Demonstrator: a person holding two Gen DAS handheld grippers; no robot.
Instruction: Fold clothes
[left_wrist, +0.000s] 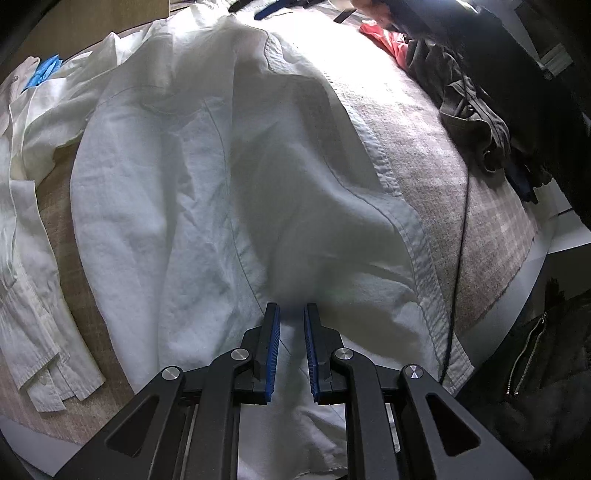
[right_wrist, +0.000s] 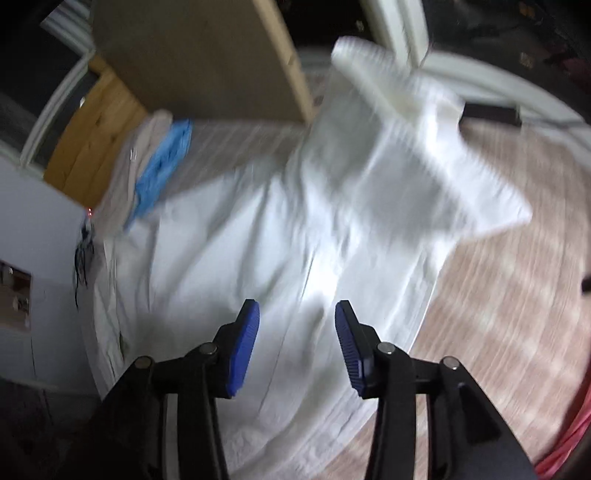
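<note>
1. The wide cotton shirt (left_wrist: 207, 192) spread under my tools is plain white, with stitched hems.
2. The woven cloth cover (left_wrist: 436, 177) beneath the shirt is checked in pale pink, beige and grey.
3. My left gripper (left_wrist: 291, 314) and right gripper (right_wrist: 297, 314) have ribbed blue pads on black arms.
4. Beside the shirt, a crumpled garment (left_wrist: 472, 107) is dark olive; another (left_wrist: 384, 37) is coral-red.
5. At the shirt's far edge, a folded piece (right_wrist: 166, 162) is bright blue.
</note>
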